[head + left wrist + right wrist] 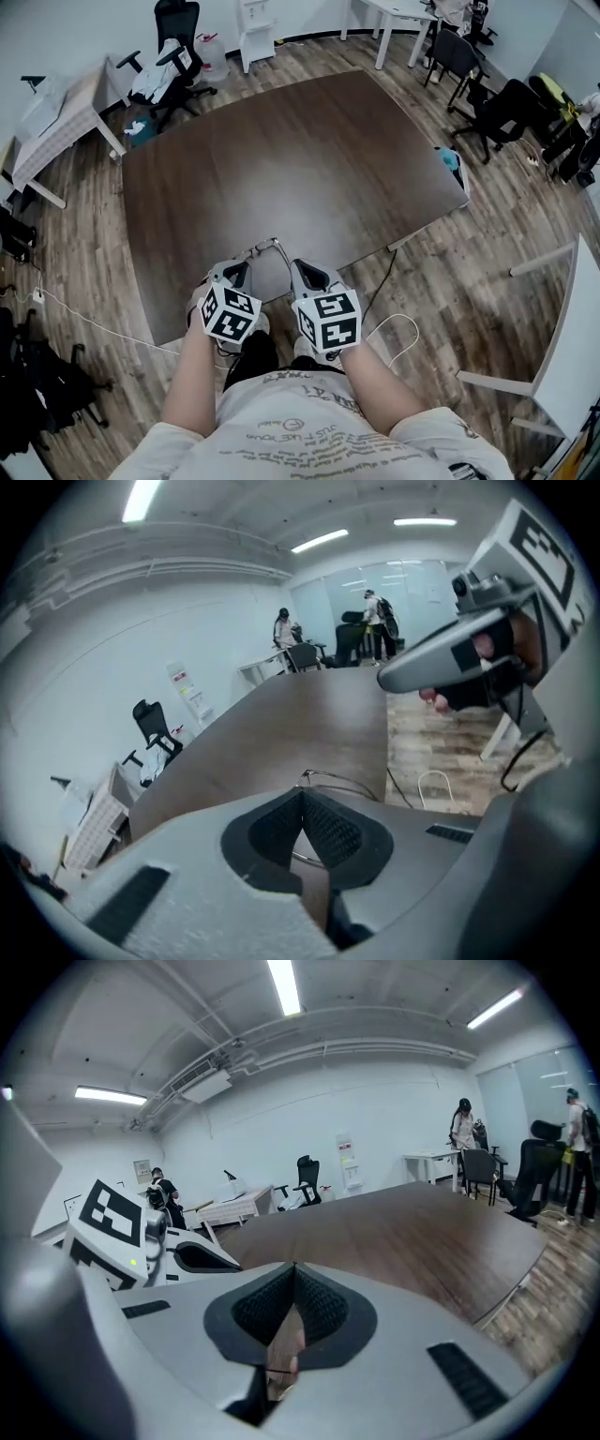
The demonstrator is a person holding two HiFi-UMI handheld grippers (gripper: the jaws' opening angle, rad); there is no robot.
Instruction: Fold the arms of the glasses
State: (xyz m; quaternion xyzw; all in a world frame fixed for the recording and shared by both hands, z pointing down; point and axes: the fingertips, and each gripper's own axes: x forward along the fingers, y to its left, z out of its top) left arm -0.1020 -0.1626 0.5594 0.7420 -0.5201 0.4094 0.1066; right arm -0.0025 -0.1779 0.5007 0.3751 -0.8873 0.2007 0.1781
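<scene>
A pair of thin wire-framed glasses [266, 246] lies on the big dark brown table [300, 159], close to its near edge, arms spread. In the left gripper view the glasses [334, 782] show just past the jaw tips. My left gripper [234, 269] hangs over the near edge just left of the glasses, jaws shut with nothing in them. My right gripper [302, 266] sits just right of the glasses, also shut and empty. The right gripper view shows its shut jaws [293, 1268] over the tabletop and the left gripper [141, 1241] beside it; the glasses do not show there.
A small blue object [449, 158] sits at the table's right edge. A white cable [398, 324] loops on the wood floor by my right side. Office chairs [173, 56] and white desks [56, 127] stand around the table; people stand far off.
</scene>
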